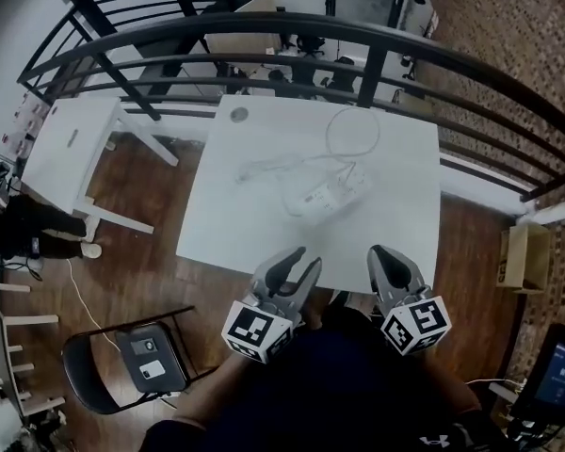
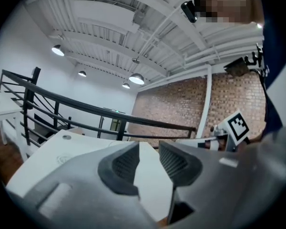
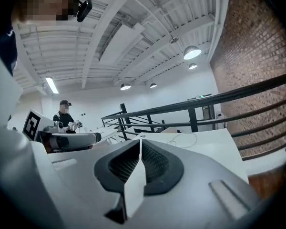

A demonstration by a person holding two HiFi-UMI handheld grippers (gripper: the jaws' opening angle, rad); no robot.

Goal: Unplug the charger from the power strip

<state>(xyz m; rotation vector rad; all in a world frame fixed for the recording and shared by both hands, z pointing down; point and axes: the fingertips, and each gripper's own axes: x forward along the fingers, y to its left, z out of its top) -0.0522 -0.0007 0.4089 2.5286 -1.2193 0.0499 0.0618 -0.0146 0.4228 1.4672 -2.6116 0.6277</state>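
A white power strip (image 1: 330,195) lies near the middle of the white table (image 1: 226,234). A white cable (image 1: 352,128) loops behind it, and another lead runs off to its left. The charger's body on the strip is too small to make out. Both grippers hover at the table's near edge, well short of the strip. My left gripper (image 1: 295,264) (image 2: 148,150) is open with nothing between its jaws. My right gripper (image 1: 384,254) (image 3: 140,146) is shut and empty, its pads pressed together. The cable loop (image 3: 183,140) shows far across the tabletop in the right gripper view.
A black metal railing (image 1: 358,40) curves behind the table. A smaller white table (image 1: 71,149) stands at the left, a black folding chair (image 1: 137,356) at the lower left. A cardboard box (image 1: 523,257) and a lit screen (image 1: 560,370) are at the right. A person (image 3: 64,113) stands far off.
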